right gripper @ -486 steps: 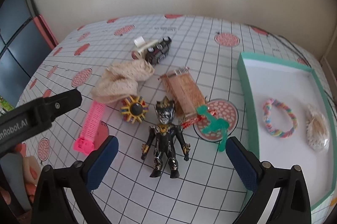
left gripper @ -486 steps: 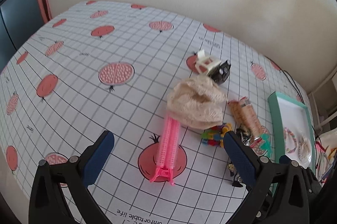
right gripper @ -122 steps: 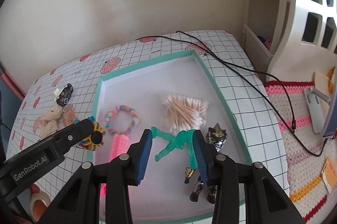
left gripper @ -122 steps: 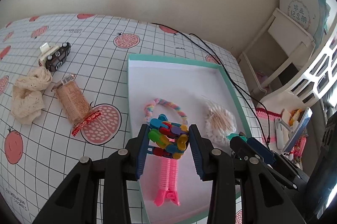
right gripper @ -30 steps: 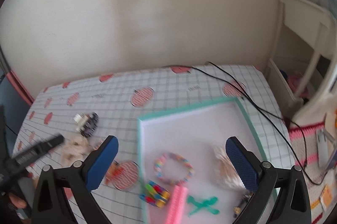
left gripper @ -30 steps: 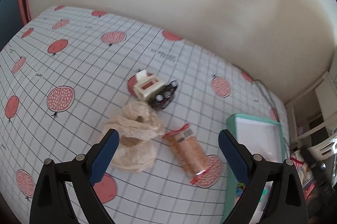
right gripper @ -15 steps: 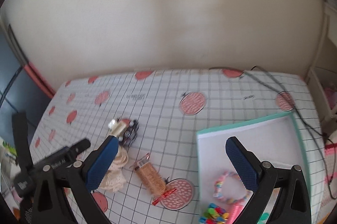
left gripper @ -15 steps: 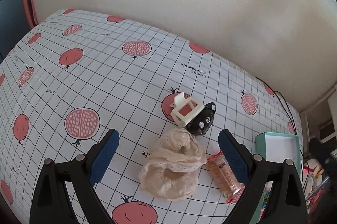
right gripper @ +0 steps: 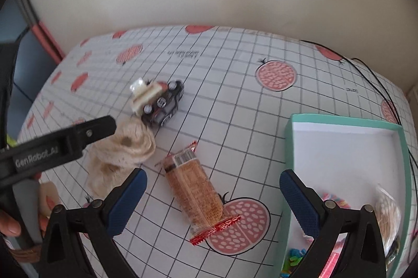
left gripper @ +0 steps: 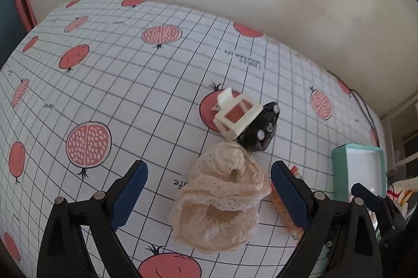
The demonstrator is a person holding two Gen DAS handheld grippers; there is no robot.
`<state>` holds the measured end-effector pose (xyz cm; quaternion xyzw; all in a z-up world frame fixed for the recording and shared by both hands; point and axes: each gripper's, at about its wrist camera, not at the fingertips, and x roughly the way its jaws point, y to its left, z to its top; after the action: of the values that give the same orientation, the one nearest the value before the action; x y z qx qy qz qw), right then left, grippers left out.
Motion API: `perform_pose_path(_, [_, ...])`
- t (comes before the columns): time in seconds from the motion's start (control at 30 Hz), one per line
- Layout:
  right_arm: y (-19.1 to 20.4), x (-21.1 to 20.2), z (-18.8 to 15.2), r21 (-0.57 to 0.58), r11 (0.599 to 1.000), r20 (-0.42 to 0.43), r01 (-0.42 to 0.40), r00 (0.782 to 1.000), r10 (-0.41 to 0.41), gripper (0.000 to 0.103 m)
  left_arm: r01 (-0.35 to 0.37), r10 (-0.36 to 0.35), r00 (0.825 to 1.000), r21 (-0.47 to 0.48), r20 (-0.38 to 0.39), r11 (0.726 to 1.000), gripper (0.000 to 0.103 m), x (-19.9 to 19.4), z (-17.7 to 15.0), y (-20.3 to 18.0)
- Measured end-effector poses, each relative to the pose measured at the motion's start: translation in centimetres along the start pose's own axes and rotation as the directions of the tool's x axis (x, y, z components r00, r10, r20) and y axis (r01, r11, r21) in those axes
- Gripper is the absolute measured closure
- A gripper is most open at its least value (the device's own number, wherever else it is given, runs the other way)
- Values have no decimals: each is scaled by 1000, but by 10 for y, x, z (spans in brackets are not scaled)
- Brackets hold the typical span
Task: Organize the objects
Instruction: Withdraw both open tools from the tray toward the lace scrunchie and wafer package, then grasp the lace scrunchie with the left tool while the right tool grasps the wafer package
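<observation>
A cream wall backs the white grid-patterned tablecloth with red pomegranate prints (left gripper: pixel 109 84). We take the crumpled cream lace cloth (left gripper: pixel 222 202) as landmark. Our left gripper (left gripper: pixel 209 193) hangs over it, jaws spread wide and empty, the cloth lying between the blue pads. Beyond the cloth, touching it, sits the black toy car with a cream plastic frame (left gripper: pixel 248 121). Right of the cloth lies the orange snack packet with red crimped ends (right gripper: pixel 194 189), its long axis running roughly along our right gripper's (right gripper: pixel 213 199) fingers, between its spread, empty jaws. The teal-rimmed white tray (right gripper: pixel 288 147) stands farther right; the right gripper is nearer it.
</observation>
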<state>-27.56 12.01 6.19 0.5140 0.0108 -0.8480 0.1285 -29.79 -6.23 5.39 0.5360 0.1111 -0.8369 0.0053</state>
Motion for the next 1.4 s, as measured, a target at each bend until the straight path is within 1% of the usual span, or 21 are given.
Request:
perform_pose_path(0.13, [6, 8, -1, -18, 999, -16, -28, 999, 28, 3, -10, 10, 999, -4, -41, 1000, 8, 11, -4, -1])
perform_pose_path(0.2, [7, 13, -3, -25, 999, -35, -25, 999, 24, 8, -10, 9, 998, -14, -55, 1000, 8, 15, -6, -3])
perform_pose_path(0.33, [9, 22, -7, -34, 999, -57, -24, 998, 22, 14, -12, 11, 997, -23, -77, 1000, 8, 20, -11, -6])
perform_pose_path(0.37, [9, 23, -8, -34, 999, -62, -24, 998, 21, 16, -25, 21, 997, -49, -81, 998, 8, 22, -12, -7])
perform_pose_path(0.5, [9, 29, -11, -39, 999, -81, -16, 997, 13, 21, -38, 35, 995, -35, -93, 999, 8, 27, -17, -14])
perform_pose_path(0.6, [10, 33, -12, -44, 999, -88, -18, 996, 14, 22, -44, 42, 994, -21, -97, 999, 15, 28, -19, -19])
perform_pose_path(0.67, [9, 36, -12, -38, 999, -92, -20, 996, 17, 22, -56, 55, 994, -11, -100, 998, 16, 29, -21, -22])
perform_pose_path(0.77, [9, 40, -14, -41, 999, -105, -19, 994, 15, 26, -64, 64, 992, 0, -108, 998, 18, 32, -24, -25])
perform_pose_path(0.83, [10, 40, -14, -52, 999, -102, -6, 995, 1, 30, -71, 71, 991, 4, -113, 997, 30, 33, -26, -26])
perform_pose_path(0.9, [10, 39, -14, -51, 999, -100, -6, 995, 1, 37, -79, 79, 990, 6, -113, 997, 32, 32, -27, -26])
perform_pose_path(0.93, [9, 39, -14, -50, 999, -100, -7, 995, 2, 39, -81, 81, 990, 6, -113, 997, 34, 32, -28, -27])
perform_pose_path(1.0, [9, 38, -15, -50, 999, -100, -5, 995, 0, 47, -84, 84, 990, 7, -113, 996, 40, 31, -29, -27])
perform_pose_path(1.13, [7, 37, -15, -48, 999, -100, -7, 995, 2, 56, -86, 86, 990, 9, -113, 996, 50, 30, -31, -27])
perform_pose_path(1.2, [6, 36, -15, -38, 999, -98, -15, 995, 11, 61, -82, 83, 990, 8, -114, 997, 52, 30, -32, -27])
perform_pose_path(1.27, [5, 36, -15, -33, 999, -98, -19, 995, 16, 62, -85, 86, 990, 15, -111, 996, 55, 29, -33, -28])
perform_pose_path(1.4, [4, 36, -15, -37, 999, -97, -24, 995, 20, 63, -95, 97, 990, 24, -101, 995, 68, 28, -36, -29])
